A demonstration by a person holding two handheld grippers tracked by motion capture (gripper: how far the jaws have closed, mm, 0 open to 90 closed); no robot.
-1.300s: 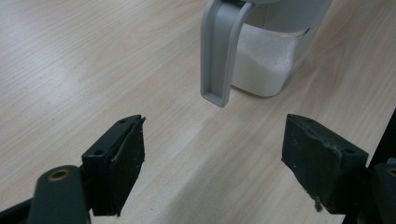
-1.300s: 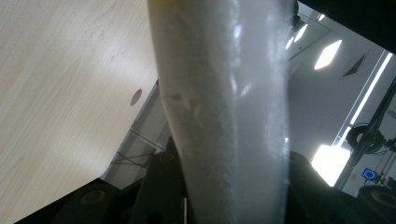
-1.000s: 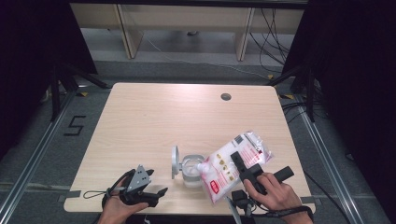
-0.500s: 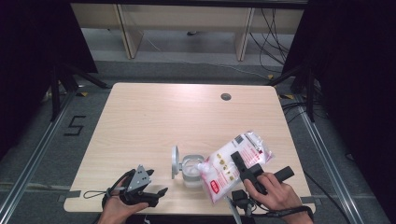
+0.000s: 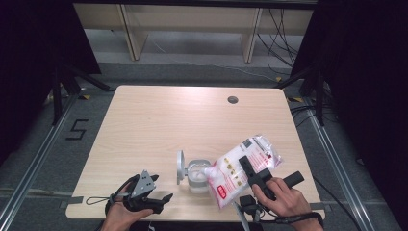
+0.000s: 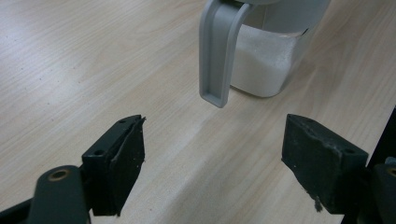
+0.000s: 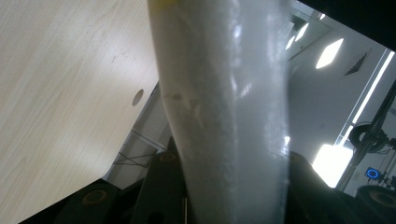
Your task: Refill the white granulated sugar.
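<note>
Right tool [image 5: 250, 169]: black two-jaw tool in the person's right hand [image 5: 284, 197] at the near right of the counter; its jaws are clamped on the clear plastic bag of white granules with a red and white label [image 5: 240, 173].
Bag: held tilted above the counter, its lower corner at the mouth of the clear plastic container with a grey flip lid [image 5: 195, 174]; in the right gripper view the bag [image 7: 224, 112] runs up between the jaws.
Left tool [image 5: 146, 192]: at the near left edge, held in the left hand [image 5: 120, 216]; jaws stand wide apart with nothing between them.
Container: near the middle of the counter's near edge, partly filled with white granules; in the left gripper view the container [image 6: 271, 56] stands beyond the open jaws, its grey lid tab [image 6: 217, 51] hanging down.
Counter [image 5: 168, 125]: light wooden top, with a round cable hole [image 5: 233, 100] at the far right.
</note>
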